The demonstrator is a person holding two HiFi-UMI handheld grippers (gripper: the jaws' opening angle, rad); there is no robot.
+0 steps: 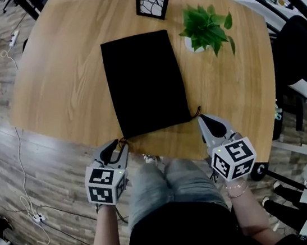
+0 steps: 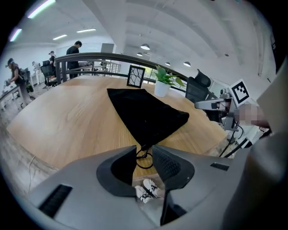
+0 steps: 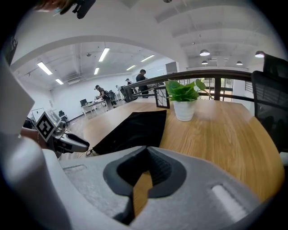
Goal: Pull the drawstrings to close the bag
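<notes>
In the head view, a flat, black, rectangular bag (image 1: 145,83) lies on a round wooden desk (image 1: 63,86). Its long axis runs straight away from the fingers, and its mouth end is nearest them, at the desk's near edge. The left gripper (image 1: 117,147) is at the left drawstring (image 1: 123,142), and the right gripper (image 1: 203,119) is just short of the right drawstring (image 1: 197,110). A potted plant (image 1: 205,24) and a picture frame (image 1: 153,2) stand beyond the bag, with a plank floor (image 1: 11,161) below. In the left gripper view, the fingers stand a little apart, with the cord's loop in the gap at their tips. In the right gripper view, the 2 fingers are closed tip to tip. The bag lies ahead to their left, with a railing (image 3: 198,74) and a bright office behind.
</notes>
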